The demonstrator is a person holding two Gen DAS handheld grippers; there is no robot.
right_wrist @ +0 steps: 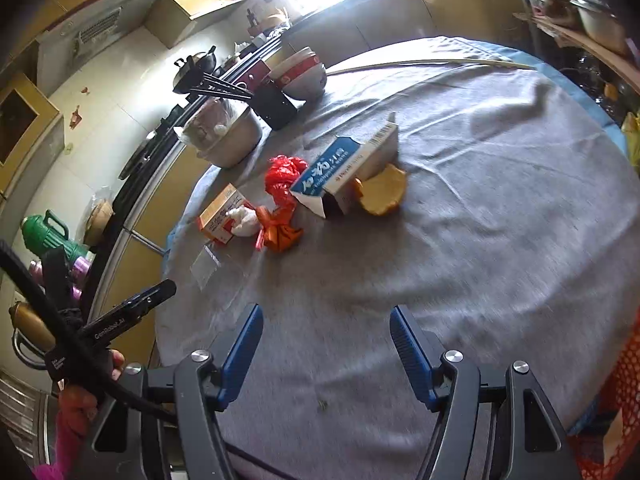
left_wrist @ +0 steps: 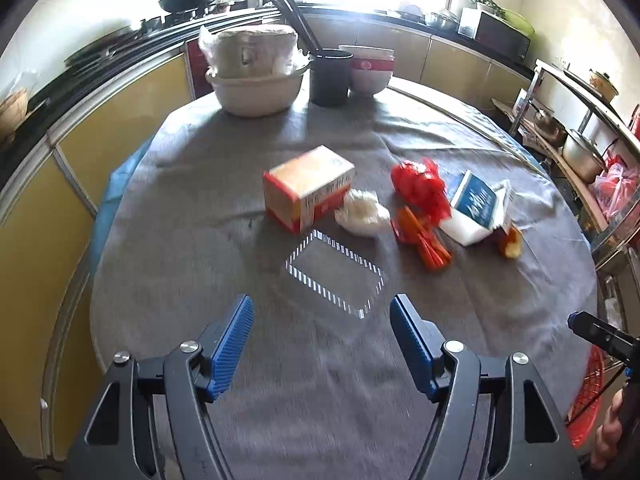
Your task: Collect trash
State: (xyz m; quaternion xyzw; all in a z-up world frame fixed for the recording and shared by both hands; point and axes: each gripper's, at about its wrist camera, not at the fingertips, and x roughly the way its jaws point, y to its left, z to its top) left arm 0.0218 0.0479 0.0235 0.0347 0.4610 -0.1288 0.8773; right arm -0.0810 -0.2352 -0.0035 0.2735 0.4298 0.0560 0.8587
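Note:
Trash lies on the grey-clothed round table (left_wrist: 240,360): a clear plastic tray (left_wrist: 336,272), an orange-and-white carton (left_wrist: 308,188), a crumpled white tissue (left_wrist: 362,212), a red plastic bag (left_wrist: 420,184), an orange wrapper (left_wrist: 424,240), a blue-and-white milk carton (left_wrist: 476,208) and an orange peel (left_wrist: 512,244). My left gripper (left_wrist: 322,344) is open and empty just short of the clear tray. My right gripper (right_wrist: 326,352) is open and empty over bare cloth, well short of the milk carton (right_wrist: 344,168), peel (right_wrist: 382,190), red bag (right_wrist: 282,178) and orange-and-white carton (right_wrist: 222,214).
At the table's far side stand a covered basin (left_wrist: 256,76), a black holder with chopsticks (left_wrist: 330,76) and stacked red-and-white bowls (left_wrist: 370,72). A red mesh basket (left_wrist: 584,408) sits off the table's right edge. Cabinets and a metal rack (left_wrist: 580,128) surround the table.

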